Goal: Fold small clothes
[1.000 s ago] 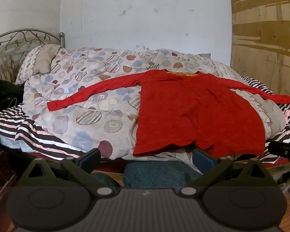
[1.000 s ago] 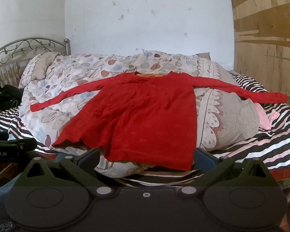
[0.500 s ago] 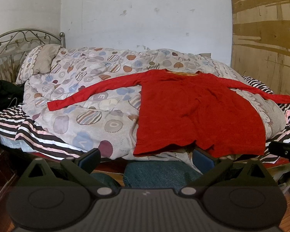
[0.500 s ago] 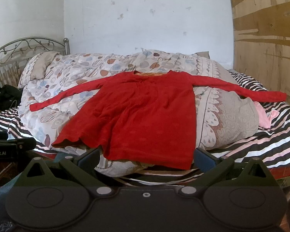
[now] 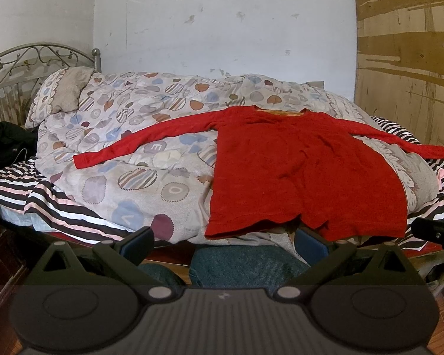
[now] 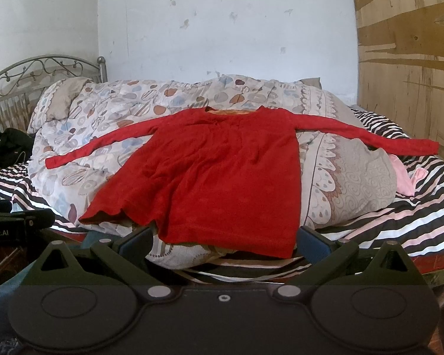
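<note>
Red shirt [image 5: 305, 171] flat on quilt [image 5: 139, 183], ahead of both spread, empty hand-held grippers [image 5: 223, 241] [image 6: 222, 241]

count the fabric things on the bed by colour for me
red: 1, the long-sleeved shirt
pink: 1, a small garment
patterned: 2, the quilt and pillow
striped: 1, the sheet
total: 5
</note>
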Action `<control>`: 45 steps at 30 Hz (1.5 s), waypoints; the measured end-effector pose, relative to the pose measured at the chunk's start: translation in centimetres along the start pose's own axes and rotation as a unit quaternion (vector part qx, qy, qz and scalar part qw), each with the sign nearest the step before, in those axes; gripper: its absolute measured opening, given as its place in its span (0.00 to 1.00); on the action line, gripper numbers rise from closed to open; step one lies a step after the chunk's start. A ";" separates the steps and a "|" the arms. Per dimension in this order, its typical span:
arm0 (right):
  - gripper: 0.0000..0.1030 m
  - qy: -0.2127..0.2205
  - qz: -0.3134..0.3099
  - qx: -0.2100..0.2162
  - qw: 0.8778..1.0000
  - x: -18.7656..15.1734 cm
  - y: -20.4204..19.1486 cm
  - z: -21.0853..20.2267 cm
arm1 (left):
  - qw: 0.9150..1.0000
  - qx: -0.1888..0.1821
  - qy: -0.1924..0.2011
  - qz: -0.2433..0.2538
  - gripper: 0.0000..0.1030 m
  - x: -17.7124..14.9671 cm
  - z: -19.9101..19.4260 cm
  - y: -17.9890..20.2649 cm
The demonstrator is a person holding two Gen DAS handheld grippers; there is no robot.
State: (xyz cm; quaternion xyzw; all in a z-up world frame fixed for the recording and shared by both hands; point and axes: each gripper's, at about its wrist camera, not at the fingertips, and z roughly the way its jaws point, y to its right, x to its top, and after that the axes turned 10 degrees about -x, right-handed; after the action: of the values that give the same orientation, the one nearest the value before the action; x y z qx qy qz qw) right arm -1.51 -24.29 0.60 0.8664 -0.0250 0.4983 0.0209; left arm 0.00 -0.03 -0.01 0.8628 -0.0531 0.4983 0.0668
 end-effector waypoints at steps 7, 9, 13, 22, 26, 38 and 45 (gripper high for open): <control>1.00 -0.001 -0.001 0.000 1.000 -0.1 0.1 0.1 | 1.000 0.000 0.000 0.000 1.00 0.0 0.0 0.0; 1.00 0.000 -0.001 0.000 1.000 -0.1 0.0 0.1 | 1.000 0.000 0.000 -0.001 1.00 0.0 0.0 0.0; 1.00 -0.001 -0.001 0.000 1.000 -0.1 0.0 0.1 | 1.000 0.000 -0.001 -0.001 1.00 0.0 0.0 0.0; 1.00 -0.002 0.000 -0.001 1.000 0.0 -0.1 0.1 | 1.000 -0.001 -0.001 0.000 1.00 0.0 0.0 0.0; 1.00 -0.004 0.000 0.000 1.000 -0.1 0.0 0.1 | 1.000 -0.001 -0.001 0.000 1.00 0.0 0.0 0.0; 1.00 -0.004 0.000 0.001 1.000 0.0 0.1 0.1 | 1.000 -0.001 -0.002 0.000 1.00 0.0 0.0 0.0; 1.00 -0.003 -0.006 0.003 1.000 -0.9 -0.9 -0.1 | 1.000 0.000 -0.003 0.000 1.00 0.0 0.0 0.0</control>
State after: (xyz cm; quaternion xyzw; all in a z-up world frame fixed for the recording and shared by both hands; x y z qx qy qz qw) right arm -2.03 -23.32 -0.15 0.8679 -0.0182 0.4960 0.0212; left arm 0.01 -0.03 -0.02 0.8641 -0.0532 0.4960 0.0669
